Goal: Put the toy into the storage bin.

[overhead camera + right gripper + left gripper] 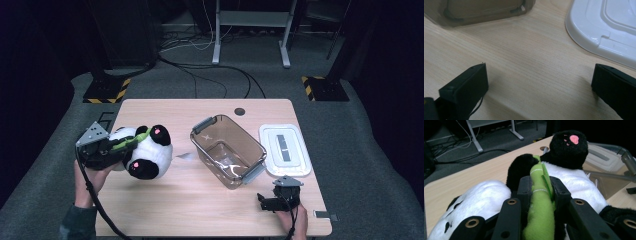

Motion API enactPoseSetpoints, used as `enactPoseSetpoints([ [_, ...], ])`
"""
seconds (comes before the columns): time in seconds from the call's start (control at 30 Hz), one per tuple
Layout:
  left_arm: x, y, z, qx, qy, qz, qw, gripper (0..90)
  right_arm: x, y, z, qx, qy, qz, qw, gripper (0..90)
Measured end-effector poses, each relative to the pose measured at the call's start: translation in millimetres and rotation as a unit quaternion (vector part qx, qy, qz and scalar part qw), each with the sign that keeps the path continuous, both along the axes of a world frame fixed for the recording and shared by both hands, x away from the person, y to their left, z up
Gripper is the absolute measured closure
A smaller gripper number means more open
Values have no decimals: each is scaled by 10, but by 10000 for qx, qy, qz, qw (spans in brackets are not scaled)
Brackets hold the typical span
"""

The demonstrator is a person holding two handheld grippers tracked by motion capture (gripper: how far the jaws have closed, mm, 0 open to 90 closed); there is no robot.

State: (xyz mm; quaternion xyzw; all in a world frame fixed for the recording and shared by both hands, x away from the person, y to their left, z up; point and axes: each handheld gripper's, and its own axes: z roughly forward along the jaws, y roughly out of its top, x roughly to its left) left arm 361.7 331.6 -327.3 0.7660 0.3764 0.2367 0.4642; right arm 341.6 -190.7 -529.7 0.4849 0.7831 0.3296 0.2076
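1. Gripping the panda plush [145, 150], the left tongs [131, 144] come in from the worktop's left edge, angled toward the middle; the left hand [90, 175] holds the tool from below, sleeve at the bottom edge
2. Left gripper view: both black jaws are closed on the green bamboo stalk [539, 202] sewn to the panda's front, pressed flat between the pads [524, 187]
3. Panda lies on its side at the left of the worktop [200, 200], head toward the person, pink-soled feet turned up and rightward; whether it rests fully on the wood or is partly lifted, cannot tell
4. Right tongs [267, 201] sit low at the near right corner, right hand [295, 220] behind them; jaws spread wide with bare wood between them, holding nothing, seen plainly in the right gripper view
5. Clear plastic bin [227, 150] with grey clip handles stands at centre, set diagonally, just right of the panda but apart from it
6. White lid [285, 149] lies flat just right of the bin, beyond the right tongs
7. Surface: pale wood-grain worktop, round cable hole [240, 111] near the far edge
8. Room: grey carpet, dark surroundings, cables [210, 70] trailing on the floor, a grey desk frame [250, 30] beyond, yellow-black striped stand bases [106, 90] at either side
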Motion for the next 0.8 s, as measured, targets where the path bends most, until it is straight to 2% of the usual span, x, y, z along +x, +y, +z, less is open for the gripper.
enactPoseSetpoints([
  [0.23, 30, -94, 190, 56, -137, -129, 9998, 730, 0, 0, 0, -8, -6, -6, 10000, 0],
  [0.43, 67, -165, 312, 21, -227, -229, 9995, 730, 0, 0, 0, -10, -6, -1, 10000, 0],
  [0.8, 201, -376, 469, -36, -307, -515, 9982, 729, 0, -1, 0, -9, -5, 0, 10000, 0],
])
